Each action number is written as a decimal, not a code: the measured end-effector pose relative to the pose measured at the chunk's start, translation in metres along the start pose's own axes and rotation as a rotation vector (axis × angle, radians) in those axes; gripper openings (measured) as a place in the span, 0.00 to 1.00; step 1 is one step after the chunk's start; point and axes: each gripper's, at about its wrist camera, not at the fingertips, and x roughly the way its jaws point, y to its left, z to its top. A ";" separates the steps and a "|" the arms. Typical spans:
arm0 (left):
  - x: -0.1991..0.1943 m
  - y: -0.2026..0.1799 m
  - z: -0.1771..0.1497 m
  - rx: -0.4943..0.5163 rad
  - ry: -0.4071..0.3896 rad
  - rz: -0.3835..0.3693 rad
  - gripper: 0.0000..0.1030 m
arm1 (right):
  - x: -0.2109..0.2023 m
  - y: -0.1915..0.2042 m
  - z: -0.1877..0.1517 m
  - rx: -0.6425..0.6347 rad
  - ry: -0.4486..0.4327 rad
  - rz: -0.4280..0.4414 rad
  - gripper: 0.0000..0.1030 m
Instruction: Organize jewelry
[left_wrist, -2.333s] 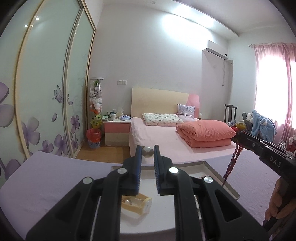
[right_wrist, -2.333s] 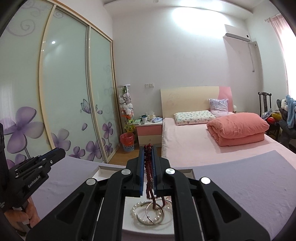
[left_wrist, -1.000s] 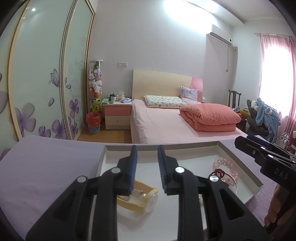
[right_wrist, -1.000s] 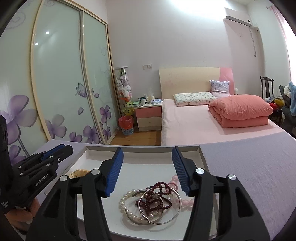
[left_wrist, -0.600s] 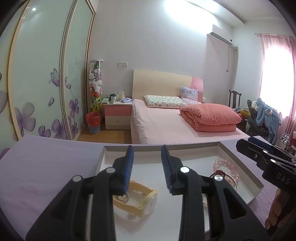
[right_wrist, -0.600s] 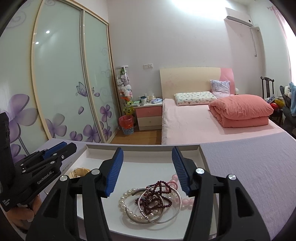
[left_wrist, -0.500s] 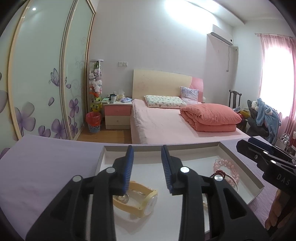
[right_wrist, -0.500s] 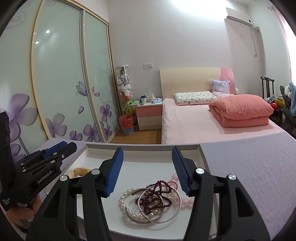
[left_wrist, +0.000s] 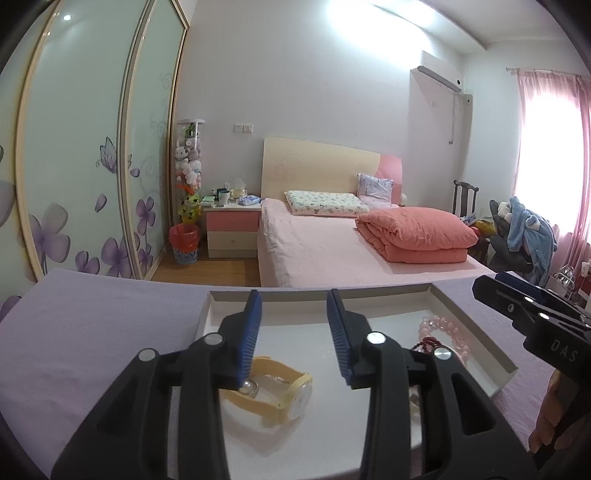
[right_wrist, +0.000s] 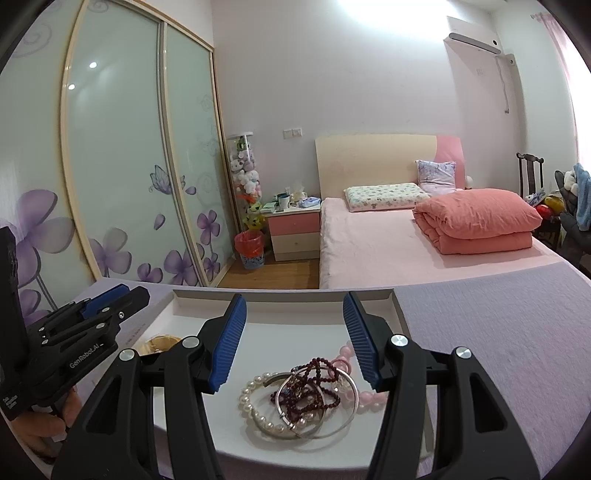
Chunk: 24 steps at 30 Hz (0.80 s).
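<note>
A white tray (left_wrist: 332, 295) lies on the purple cloth. My left gripper (left_wrist: 294, 328) hovers over its left part with its jaws opening and nothing between them. Below it lie a yellow watch (left_wrist: 280, 391) and a small silver bead (left_wrist: 249, 387) beside the strap. My right gripper (right_wrist: 294, 341) stands open over a pile of jewelry. The pile holds a pearl bracelet (right_wrist: 255, 406), a silver bangle (right_wrist: 332, 417), a dark red bead string (right_wrist: 314, 384) and a pink bead bracelet (right_wrist: 365, 397). Neither gripper holds anything.
The purple cloth (right_wrist: 498, 332) spreads on both sides of the tray. A hand (right_wrist: 44, 424) holds the left gripper's handle at the lower left of the right wrist view. Beyond the table's far edge are a bed, a nightstand and sliding wardrobe doors.
The silver bead has left my left gripper and the red bead string my right; both now lie in the tray. The left jaws have kept widening; the right ones stay wide.
</note>
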 end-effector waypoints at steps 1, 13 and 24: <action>-0.008 0.002 0.001 -0.002 -0.011 0.000 0.49 | -0.007 0.000 -0.001 0.003 0.001 -0.002 0.56; -0.130 0.018 -0.019 -0.010 -0.089 0.028 0.82 | -0.096 0.014 -0.032 -0.020 0.030 0.001 0.73; -0.207 0.015 -0.058 0.003 -0.092 0.079 0.89 | -0.149 0.027 -0.051 -0.003 0.023 -0.006 0.82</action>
